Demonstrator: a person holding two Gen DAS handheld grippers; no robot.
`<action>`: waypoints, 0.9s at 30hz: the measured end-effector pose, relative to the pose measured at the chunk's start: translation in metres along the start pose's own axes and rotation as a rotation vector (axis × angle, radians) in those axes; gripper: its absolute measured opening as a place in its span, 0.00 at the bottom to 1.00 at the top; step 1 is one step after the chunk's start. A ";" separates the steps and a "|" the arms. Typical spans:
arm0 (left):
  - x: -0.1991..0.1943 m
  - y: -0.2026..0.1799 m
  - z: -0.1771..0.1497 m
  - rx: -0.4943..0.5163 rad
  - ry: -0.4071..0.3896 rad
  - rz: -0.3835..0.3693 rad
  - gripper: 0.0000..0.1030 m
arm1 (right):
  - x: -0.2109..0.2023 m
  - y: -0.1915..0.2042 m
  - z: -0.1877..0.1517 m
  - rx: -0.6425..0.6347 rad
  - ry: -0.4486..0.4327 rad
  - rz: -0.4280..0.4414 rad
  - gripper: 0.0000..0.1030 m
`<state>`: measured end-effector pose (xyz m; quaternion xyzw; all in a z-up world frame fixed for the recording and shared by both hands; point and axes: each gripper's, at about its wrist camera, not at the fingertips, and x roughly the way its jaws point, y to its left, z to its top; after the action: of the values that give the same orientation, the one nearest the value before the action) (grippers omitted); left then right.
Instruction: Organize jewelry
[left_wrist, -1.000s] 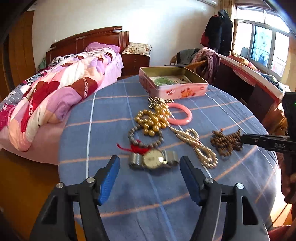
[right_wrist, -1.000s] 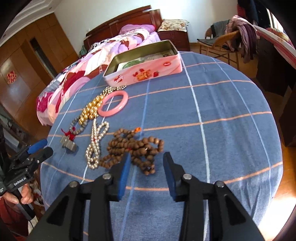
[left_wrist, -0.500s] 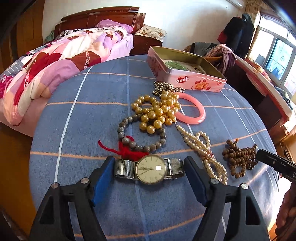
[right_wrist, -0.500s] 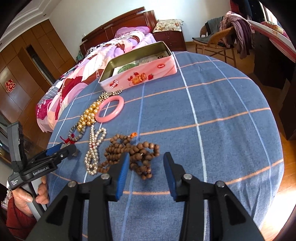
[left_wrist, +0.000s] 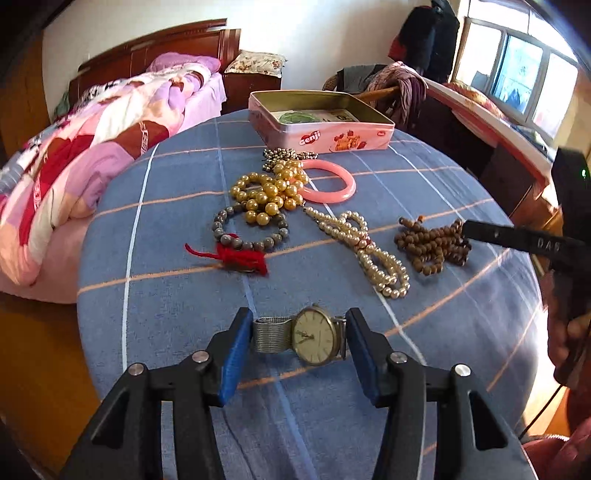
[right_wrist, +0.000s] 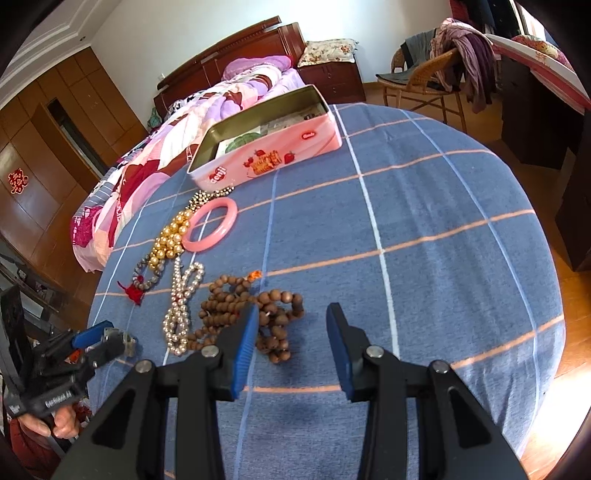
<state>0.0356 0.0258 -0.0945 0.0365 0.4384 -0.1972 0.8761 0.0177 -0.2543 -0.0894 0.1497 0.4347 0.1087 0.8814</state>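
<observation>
Closing jaws of our left gripper (left_wrist: 299, 341) pinch the watch (left_wrist: 314, 339) by its strap ends, long axis three-to-nine. Our right gripper (right_wrist: 291, 343) gapes empty; wooden beads (right_wrist: 251, 314) crowd eleven o'clock.

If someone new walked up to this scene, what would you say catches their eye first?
Probably the wristwatch clamped between the blue pads of the left gripper, lifted nearest the camera, its jaws having just closed on it. Behind it, a jumble of jewelry lies on the blue checked tablecloth: gold beads, a pink bangle and brown wooden beads. At the far edge sits an open pink tin.
</observation>
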 end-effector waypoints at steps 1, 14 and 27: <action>0.001 0.001 0.001 -0.007 -0.004 0.003 0.52 | 0.000 0.001 0.000 -0.004 0.000 0.001 0.41; -0.006 -0.006 0.010 -0.002 -0.082 -0.008 0.22 | 0.015 0.011 0.006 -0.039 0.012 0.036 0.71; -0.005 -0.004 0.017 -0.018 -0.094 0.012 0.14 | 0.021 0.045 -0.003 -0.235 0.025 -0.049 0.23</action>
<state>0.0445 0.0196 -0.0793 0.0218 0.3981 -0.1894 0.8973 0.0246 -0.2050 -0.0903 0.0334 0.4335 0.1391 0.8897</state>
